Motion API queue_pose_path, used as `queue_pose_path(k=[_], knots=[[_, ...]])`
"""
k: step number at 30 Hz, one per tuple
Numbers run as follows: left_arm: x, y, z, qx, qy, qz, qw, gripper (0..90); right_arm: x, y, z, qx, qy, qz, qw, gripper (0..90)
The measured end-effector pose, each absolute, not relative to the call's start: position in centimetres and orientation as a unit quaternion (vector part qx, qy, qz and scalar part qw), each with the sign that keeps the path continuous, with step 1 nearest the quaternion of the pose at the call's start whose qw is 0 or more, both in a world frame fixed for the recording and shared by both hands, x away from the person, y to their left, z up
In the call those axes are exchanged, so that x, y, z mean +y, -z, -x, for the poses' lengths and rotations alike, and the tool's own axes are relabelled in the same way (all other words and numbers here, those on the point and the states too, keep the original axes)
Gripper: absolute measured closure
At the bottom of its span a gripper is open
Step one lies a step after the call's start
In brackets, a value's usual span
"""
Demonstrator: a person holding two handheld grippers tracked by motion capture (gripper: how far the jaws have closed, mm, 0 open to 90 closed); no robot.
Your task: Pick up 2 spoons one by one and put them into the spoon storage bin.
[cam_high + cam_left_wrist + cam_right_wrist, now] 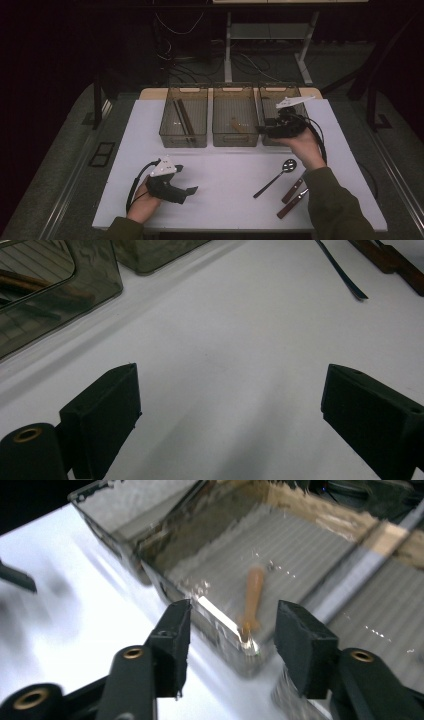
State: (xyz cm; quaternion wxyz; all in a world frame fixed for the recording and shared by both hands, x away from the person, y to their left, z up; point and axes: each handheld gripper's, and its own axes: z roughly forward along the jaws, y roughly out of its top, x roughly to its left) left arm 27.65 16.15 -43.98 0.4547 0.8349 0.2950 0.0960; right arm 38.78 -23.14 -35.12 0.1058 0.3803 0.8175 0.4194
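**Right gripper over the bins, left gripper idle at the near edge**

A white worktop (235, 170) carries three smoky clear plastic bins in a row along its far edge. The left bin (183, 116) holds long dark sticks lying lengthwise. The middle bin (235, 115) holds a wooden-handled utensil (236, 124), lying flat on the ribbed floor toward the bin's near end. The right bin (280, 95) is partly covered by the right gripper (260, 129), which a hand holds level at the bin's near left corner, jaws pointing toward the middle bin. In the right gripper view its jaws stand partly spread with nothing between the pads, framing the middle bin's near wall and the wooden handle beyond it.

The left gripper (187, 192) rests near the worktop's near left corner, held in the other hand; its jaws are spread wide over bare surface, gripping nothing.

Toward the near right corner lie a slotted spoon (275, 177) and, just beside it, two wooden-handled pieces (292, 196) side by side, well apart from the bins.
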Motion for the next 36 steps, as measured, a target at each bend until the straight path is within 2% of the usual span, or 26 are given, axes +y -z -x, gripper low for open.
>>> queue_pose_path(k=[8, 15, 25, 36], knots=[[16.2, 44.0, -27.7, 0.298, -0.096, -0.835, 0.454, 8.5, -25.1, 37.5, -35.5, 0.836, -0.393, -0.370, 0.099, 74.5], [16.1, 43.9, -27.5, 0.291, -0.102, -0.842, 0.443, 8.5, -25.6, 39.9, -32.1, 0.859, -0.371, -0.346, 0.068, 89.5], [16.2, 44.0, -27.6, 0.293, -0.104, -0.842, 0.442, 8.5, -24.2, 42.4, -27.6, 0.880, -0.360, -0.305, 0.044, 89.9], [15.9, 43.9, -27.4, 0.288, -0.106, -0.844, 0.439, 8.5, -22.3, 44.2, -27.0, 0.894, -0.344, -0.284, 0.041, 89.9]])
